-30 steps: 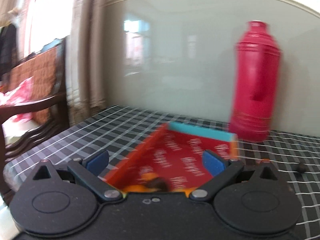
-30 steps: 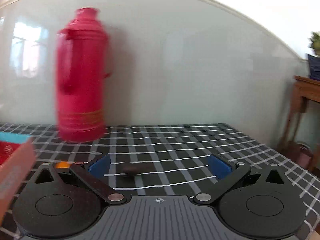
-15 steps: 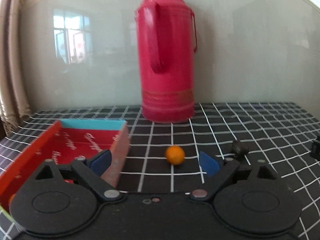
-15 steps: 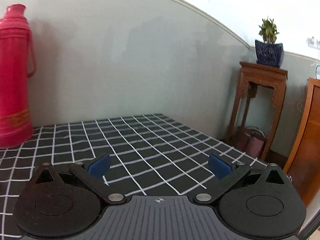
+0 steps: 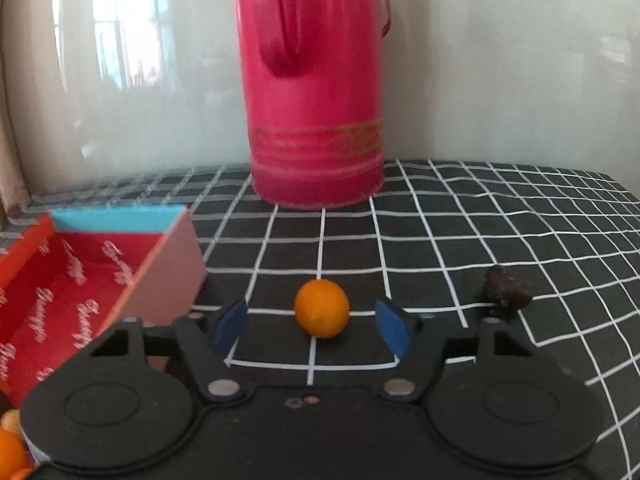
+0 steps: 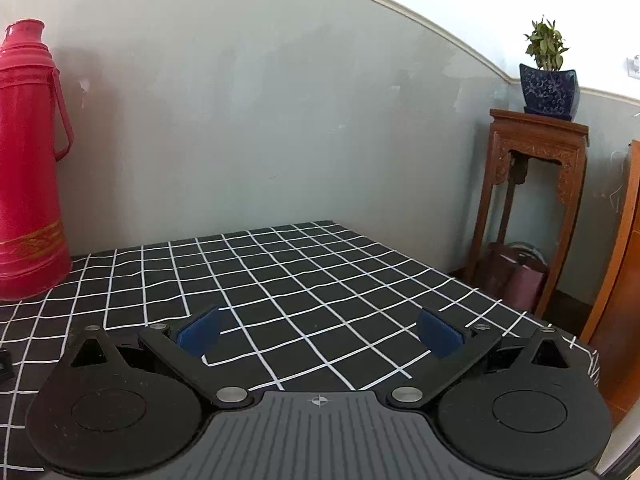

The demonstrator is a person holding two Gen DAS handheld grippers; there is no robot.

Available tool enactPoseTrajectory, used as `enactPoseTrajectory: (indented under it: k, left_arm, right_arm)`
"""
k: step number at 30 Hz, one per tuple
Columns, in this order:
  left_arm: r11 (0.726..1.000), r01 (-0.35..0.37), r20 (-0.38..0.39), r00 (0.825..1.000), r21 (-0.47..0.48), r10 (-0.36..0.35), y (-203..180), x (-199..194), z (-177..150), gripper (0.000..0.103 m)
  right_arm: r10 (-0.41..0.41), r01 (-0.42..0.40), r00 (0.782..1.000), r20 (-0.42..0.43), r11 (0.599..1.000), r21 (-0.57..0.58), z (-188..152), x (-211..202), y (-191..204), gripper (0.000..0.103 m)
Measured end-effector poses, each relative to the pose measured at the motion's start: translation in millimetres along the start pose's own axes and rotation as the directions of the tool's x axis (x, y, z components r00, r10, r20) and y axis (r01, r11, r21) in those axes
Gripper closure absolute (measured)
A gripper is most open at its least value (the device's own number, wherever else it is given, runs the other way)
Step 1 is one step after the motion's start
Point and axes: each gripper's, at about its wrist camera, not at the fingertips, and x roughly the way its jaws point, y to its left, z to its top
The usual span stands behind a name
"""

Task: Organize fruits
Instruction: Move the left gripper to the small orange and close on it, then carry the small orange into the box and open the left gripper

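Note:
In the left wrist view a small orange fruit [image 5: 321, 307] lies on the black checked tablecloth [image 5: 440, 248]. My left gripper [image 5: 314, 330] is open, its blue pads on either side of the fruit and just short of it, not touching. A dark brown dried fruit [image 5: 505, 291] lies to the right. A red open box [image 5: 80, 276] stands at the left, with orange fruit [image 5: 10, 446] at its near corner. My right gripper [image 6: 320, 334] is open and empty over bare cloth.
A tall red thermos [image 5: 316, 80] stands behind the fruit by the wall; it also shows in the right wrist view [image 6: 28, 168]. The table's right edge [image 6: 560, 320] drops off toward a wooden plant stand [image 6: 532, 208] with a potted plant [image 6: 548, 76].
My left gripper swung right from the box and moved closer to the orange fruit, which now sits between its pads. My right gripper turned right, away from the thermos.

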Motion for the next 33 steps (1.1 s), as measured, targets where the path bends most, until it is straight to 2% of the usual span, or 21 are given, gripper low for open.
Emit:
enactPoseTrajectory:
  k: [2, 4, 10, 16, 22, 28, 33]
  left_arm:
    - [1.0, 0.004, -0.022, 1.0, -0.015, -0.004, 0, 5, -1, 0.046]
    - [1.0, 0.011, -0.017, 1.0, -0.022, -0.012, 2, 7, 1, 0.053]
    - [0.999, 0.036, -0.007, 0.999, -0.014, -0.036, -1, 5, 1, 0.082]
    - [0.999, 0.048, 0.007, 0.999, -0.015, -0.048, -5, -5, -1, 0.082]
    - [1.0, 0.022, 0.091, 0.996, -0.002, -0.022, 2, -37, 0, 0.082]
    - [0.996, -0.064, 0.159, 0.984, -0.067, 0.074, 31, -67, 3, 0.082]
    - [0.976, -0.157, 0.146, 0.973, -0.153, 0.18, 70, -80, 3, 0.082]
  right_arm:
    - [0.011, -0.011, 1.0, -0.002, 1.0, 0.0, 1, 0, 0, 0.0]
    - [0.013, -0.013, 1.0, -0.001, 1.0, 0.002, 1, -1, 0, 0.0]
    - [0.027, -0.027, 1.0, -0.009, 1.0, 0.01, 1, -1, 0, 0.0]
    - [0.032, -0.032, 0.999, 0.0, 0.999, -0.003, 1, -3, 3, 0.0]
    - [0.042, -0.042, 0.999, 0.004, 0.999, -0.009, 1, -7, 7, 0.0]
    - [0.066, -0.065, 0.998, 0.017, 0.997, -0.051, -2, -14, 22, 0.0]
    - [0.106, -0.104, 0.994, 0.014, 0.992, -0.072, -4, -19, 36, 0.0]
